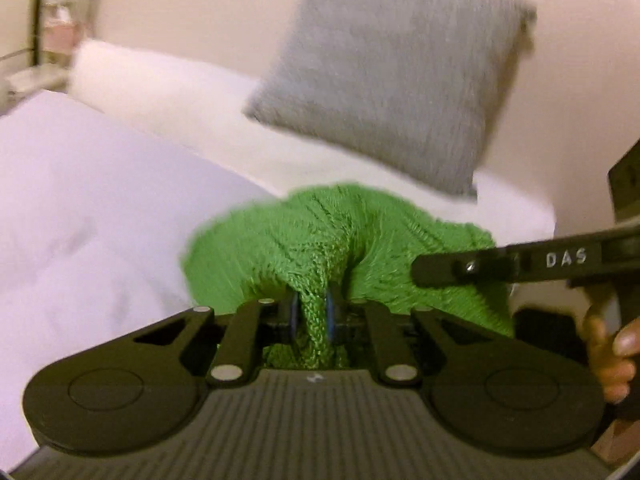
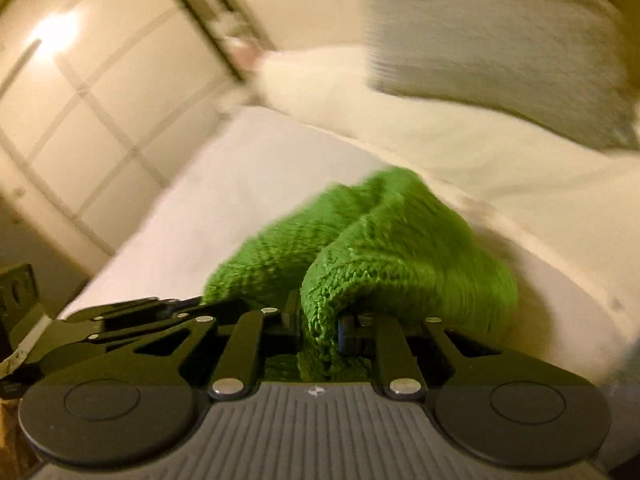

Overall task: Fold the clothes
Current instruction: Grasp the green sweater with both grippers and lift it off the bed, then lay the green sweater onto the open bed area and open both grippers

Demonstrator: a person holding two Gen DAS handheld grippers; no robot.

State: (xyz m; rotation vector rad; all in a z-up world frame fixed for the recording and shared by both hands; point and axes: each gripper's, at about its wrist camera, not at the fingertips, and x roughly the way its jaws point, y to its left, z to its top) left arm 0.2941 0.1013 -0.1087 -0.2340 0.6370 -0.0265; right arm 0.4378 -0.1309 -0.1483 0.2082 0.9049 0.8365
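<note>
left gripper (image 1: 314,318): you've got it pinching a bunched ridge of the green knit sweater (image 1: 332,240).
right gripper (image 2: 320,330): clamped on another thick fold of it.
sweater: heaped on the white bed (image 1: 80,200), just in front of the grey cushion (image 1: 400,80).
risk: both views are blurry, so you look mid-swing. Those 2 lumpy grabs probably hold several layers, and the fold could come out crooked.
also: chunky knit may snag on your pads.
</note>
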